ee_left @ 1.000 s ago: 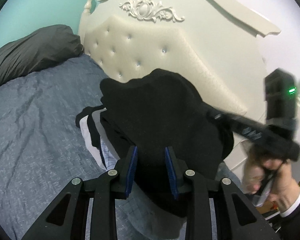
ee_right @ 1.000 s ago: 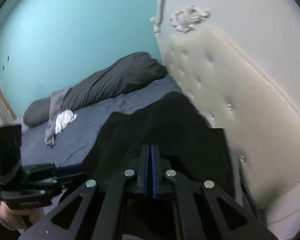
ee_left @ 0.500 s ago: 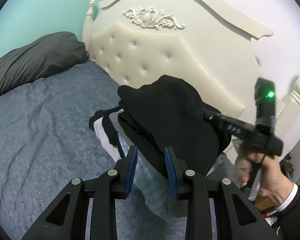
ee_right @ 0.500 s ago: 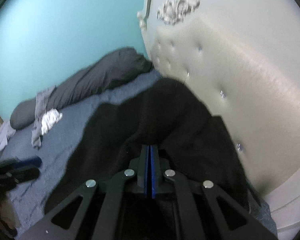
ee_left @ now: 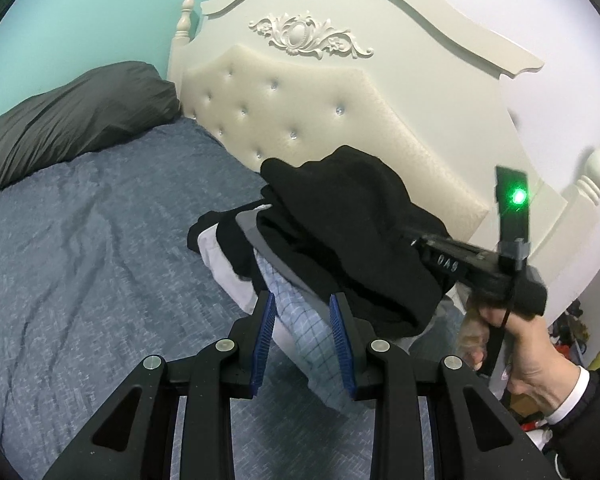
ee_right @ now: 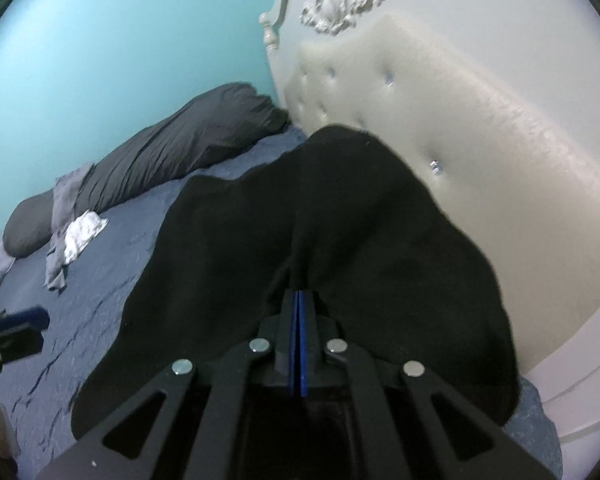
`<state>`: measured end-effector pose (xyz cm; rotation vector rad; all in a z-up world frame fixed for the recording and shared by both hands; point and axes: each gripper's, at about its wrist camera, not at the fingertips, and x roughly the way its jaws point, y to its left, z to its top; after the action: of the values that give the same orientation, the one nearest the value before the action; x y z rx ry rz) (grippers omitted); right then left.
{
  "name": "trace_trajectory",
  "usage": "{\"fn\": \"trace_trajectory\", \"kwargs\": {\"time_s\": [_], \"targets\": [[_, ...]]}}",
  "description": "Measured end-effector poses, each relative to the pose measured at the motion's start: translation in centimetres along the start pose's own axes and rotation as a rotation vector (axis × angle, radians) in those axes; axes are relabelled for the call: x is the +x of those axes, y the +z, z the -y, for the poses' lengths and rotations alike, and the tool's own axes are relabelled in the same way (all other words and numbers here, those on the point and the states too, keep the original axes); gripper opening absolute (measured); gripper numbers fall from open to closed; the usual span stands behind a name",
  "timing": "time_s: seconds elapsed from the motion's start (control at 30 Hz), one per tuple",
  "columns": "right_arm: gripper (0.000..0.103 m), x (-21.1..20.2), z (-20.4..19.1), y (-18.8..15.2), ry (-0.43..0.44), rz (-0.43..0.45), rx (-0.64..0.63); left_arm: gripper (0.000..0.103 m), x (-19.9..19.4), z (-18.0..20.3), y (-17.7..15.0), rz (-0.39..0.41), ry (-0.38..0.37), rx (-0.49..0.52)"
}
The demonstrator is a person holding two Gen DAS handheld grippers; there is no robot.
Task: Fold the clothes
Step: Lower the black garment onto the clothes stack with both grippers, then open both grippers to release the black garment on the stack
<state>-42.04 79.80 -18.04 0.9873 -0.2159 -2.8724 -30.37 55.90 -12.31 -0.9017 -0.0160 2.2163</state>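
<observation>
The right tool (ee_right: 298, 308) is clamped fully closed on an edge of a black garment (ee_right: 340, 232), whose cloth bunches up at the blue pads and spreads forward over a stack of folded clothes (ee_left: 260, 276). That stack sits on the bed (ee_left: 92, 240) just beside the cream tufted headboard (ee_left: 340, 120). From the left wrist view the stack shows a pale blue checked piece (ee_left: 300, 328), a grey layer and a white one beneath the black garment. The left tool (ee_left: 302, 344) stands partly open with nothing between its pads, just short of the stack's near edge; whether a pad brushes the checked cloth is hard to tell. A hand (ee_left: 528, 356) in a dark sleeve grips the right tool's handle. A dark grey pillow (ee_left: 72, 108) lies along the teal wall, well apart from the stack.
</observation>
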Motion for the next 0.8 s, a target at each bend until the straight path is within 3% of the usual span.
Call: {"fn": "trace_trajectory", "kwargs": {"time_s": [0.1,0.2,0.3,0.43,0.63,0.8], "targets": [[0.000,-1.4,-0.7,0.7,-0.004,0.049,0.003,0.032,-0.3,0.0,0.1,0.005,0.000,-0.001],[0.000,-2.3,-1.8,1.4,0.051,0.072,-0.021,0.032,-0.8,0.0,0.2,0.012,-0.005,-0.002],[0.000,-1.1,-2.4,1.7,0.073,0.013,-0.025,0.032,-1.3,-0.2,0.2,0.014,-0.008,-0.007],[0.000,0.5,-2.3,0.8,0.024,-0.051,-0.014,0.032,-2.0,-0.6,0.3,0.017,-0.002,-0.004],[0.000,-2.5,-1.8,0.3,0.012,0.014,0.050,0.032,-3.2,-1.1,0.3,0.028,0.005,-0.007],[0.000,-2.8,-1.4,-0.9,0.011,-0.004,0.049,0.032,-4.2,-1.4,0.3,0.032,0.004,-0.013]]}}
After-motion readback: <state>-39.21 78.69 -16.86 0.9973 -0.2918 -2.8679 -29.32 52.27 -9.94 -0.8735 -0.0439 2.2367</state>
